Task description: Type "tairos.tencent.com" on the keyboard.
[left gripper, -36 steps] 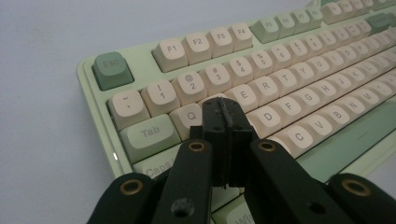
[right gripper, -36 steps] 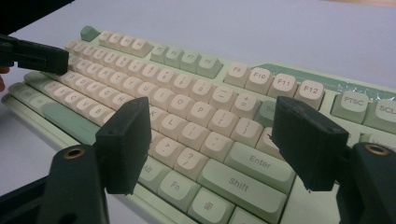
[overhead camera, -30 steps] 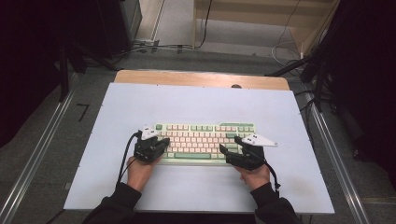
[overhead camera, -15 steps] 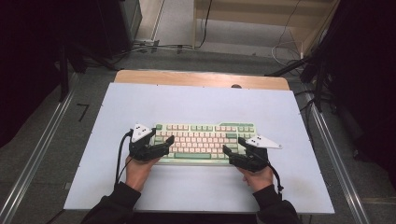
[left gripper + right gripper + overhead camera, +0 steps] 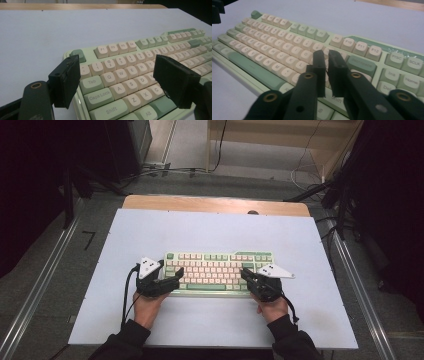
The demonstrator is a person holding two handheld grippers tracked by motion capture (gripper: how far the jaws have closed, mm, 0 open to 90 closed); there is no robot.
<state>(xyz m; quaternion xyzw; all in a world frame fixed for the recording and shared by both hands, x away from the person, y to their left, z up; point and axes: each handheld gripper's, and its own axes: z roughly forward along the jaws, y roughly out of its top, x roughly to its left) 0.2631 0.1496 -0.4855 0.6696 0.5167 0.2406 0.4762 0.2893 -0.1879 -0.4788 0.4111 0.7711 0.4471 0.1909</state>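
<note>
A pale green keyboard with cream keys lies at the middle of the white table. My left gripper sits at its left end and my right gripper at its right end, each held in a hand. In the left gripper view the left gripper is wide open, its jaws straddling the keyboard around the Tab-to-C keys. In the right gripper view the right gripper hovers shut over the keyboard near the Shift and Backspace keys, nothing between its jaws.
A wooden strip runs along the table's far edge. Metal rails flank the table. Cables lie on the floor beyond. Bare table surface surrounds the keyboard. Part of the left gripper shows in the right gripper view's top left corner.
Both hands shifted only slightly at the keyboard's ends. The left gripper drifted a little left; the right moved out a bit and came back.
</note>
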